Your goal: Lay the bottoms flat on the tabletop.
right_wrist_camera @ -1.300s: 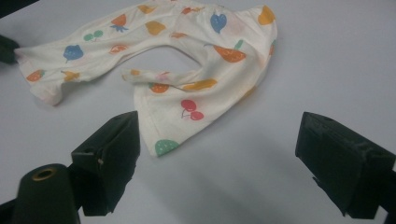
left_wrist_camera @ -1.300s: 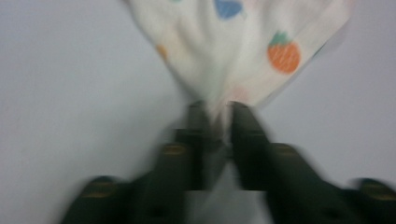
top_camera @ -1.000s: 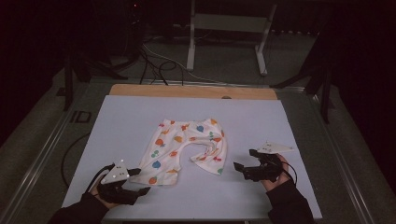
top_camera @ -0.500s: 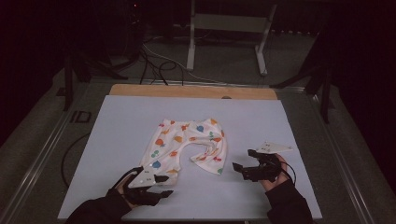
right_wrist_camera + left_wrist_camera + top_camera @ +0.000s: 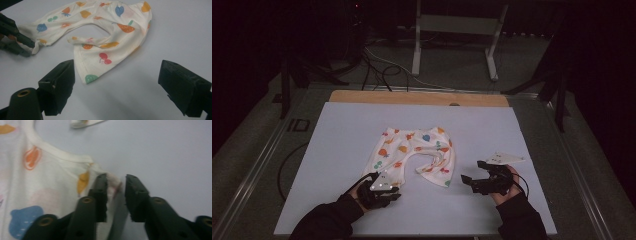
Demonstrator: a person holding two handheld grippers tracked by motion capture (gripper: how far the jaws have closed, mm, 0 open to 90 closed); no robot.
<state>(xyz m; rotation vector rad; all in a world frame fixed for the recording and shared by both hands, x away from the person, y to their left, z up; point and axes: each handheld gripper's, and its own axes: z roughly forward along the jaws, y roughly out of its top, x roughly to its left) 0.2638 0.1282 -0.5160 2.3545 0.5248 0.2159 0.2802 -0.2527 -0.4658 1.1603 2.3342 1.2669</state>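
A pair of small white baby pants [image 5: 417, 150] printed with coloured fruit lies flat in the middle of the white table [image 5: 337, 135], legs toward me. My left gripper [image 5: 393, 192] sits at the near corner of the left leg's hem. In the left gripper view the jaws [image 5: 116, 182] have just been closing, and a narrow gap remains with the bunched hem corner of the pants [image 5: 50, 182] between them. My right gripper [image 5: 472, 172] rests wide open on the table just right of the other leg. In its own view the gripper [image 5: 115, 72] holds nothing, with the pants [image 5: 112, 37] ahead and the left gripper [image 5: 30, 47] beyond.
A wooden strip [image 5: 417, 97] runs along the table's far edge. Behind it, on the dark floor, stand a metal frame [image 5: 452, 30] and loose cables [image 5: 377, 65]. Bare white tabletop surrounds the pants on all sides.
My left hand has moved right along the near edge to the left leg's hem, and its jaws have narrowed around the hem corner. The right gripper and the pants have stayed put.
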